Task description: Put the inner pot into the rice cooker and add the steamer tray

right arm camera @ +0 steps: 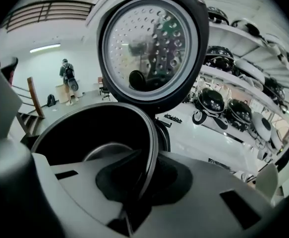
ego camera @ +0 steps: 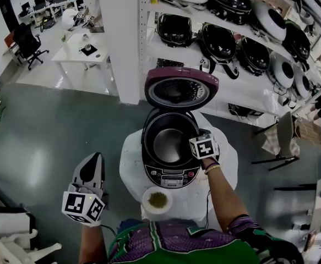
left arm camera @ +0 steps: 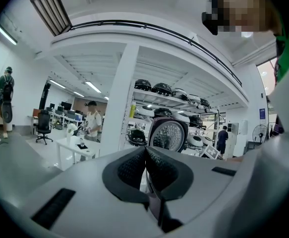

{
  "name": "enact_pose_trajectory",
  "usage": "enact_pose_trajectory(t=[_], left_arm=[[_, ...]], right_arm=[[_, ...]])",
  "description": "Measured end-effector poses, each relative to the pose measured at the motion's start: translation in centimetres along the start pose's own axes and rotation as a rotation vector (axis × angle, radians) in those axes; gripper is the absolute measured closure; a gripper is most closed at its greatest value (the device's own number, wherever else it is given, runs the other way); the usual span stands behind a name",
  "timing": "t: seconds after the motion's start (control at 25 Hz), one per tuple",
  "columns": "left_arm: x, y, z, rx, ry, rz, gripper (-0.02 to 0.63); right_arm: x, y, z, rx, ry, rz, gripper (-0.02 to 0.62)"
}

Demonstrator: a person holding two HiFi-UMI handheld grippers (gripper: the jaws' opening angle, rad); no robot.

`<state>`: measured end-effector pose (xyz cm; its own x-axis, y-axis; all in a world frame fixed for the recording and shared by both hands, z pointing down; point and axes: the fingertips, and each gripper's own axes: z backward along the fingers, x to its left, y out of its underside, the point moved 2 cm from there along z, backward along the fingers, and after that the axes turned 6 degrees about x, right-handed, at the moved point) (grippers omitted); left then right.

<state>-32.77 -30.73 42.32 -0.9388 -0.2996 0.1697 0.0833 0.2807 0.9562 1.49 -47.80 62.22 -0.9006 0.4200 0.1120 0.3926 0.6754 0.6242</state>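
Your right claw [right arm camera: 144, 175] is clamped on the rim of the inner pot [right arm camera: 85, 133], one jaw inside the wall and one outside, with the thin rim running up between them. The inner pot sits down in the rice cooker [ego camera: 171, 175], which stands on the round white worktop [ego camera: 132, 164] with its control panel facing you. Your grip is at the pot's right edge. The cooker's purple lid [ego camera: 181, 88] stands open on the far side, its perforated inner plate facing you. Your left claw [ego camera: 94, 157] hangs left of the worktop, over the floor and well apart from the cooker. Its jaws are pressed together with nothing between them. A small white bowl [ego camera: 157, 201] holding something greenish rests on the near edge of the worktop, just in front of the control panel. Shelves [ego camera: 243, 48] stocked with more cookers fill the far right.
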Motion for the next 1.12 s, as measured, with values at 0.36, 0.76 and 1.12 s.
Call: enact_pose_trajectory(t=[0.36, 0.76, 1.12], left_arm=[[-1.0, -0.7, -0.1, -0.002, 0.034, -0.023, 0.584], [-1.6, -0.9, -0.3, -0.024, 0.075, -0.021, 0.584], [-3.9, -1.8, -1.8, -0.053, 0.173, -0.032, 0.584]], right_arm=[[0.7, 0.2, 0.8, -0.018, -0.106, -0.047, 0.433], [-1.7, 0.0, 4.6, -0.134, -0.034, -0.125, 0.416], [-2.7, -0.6, 11.3, -0.269, 0.037, -0.159, 0.391]])
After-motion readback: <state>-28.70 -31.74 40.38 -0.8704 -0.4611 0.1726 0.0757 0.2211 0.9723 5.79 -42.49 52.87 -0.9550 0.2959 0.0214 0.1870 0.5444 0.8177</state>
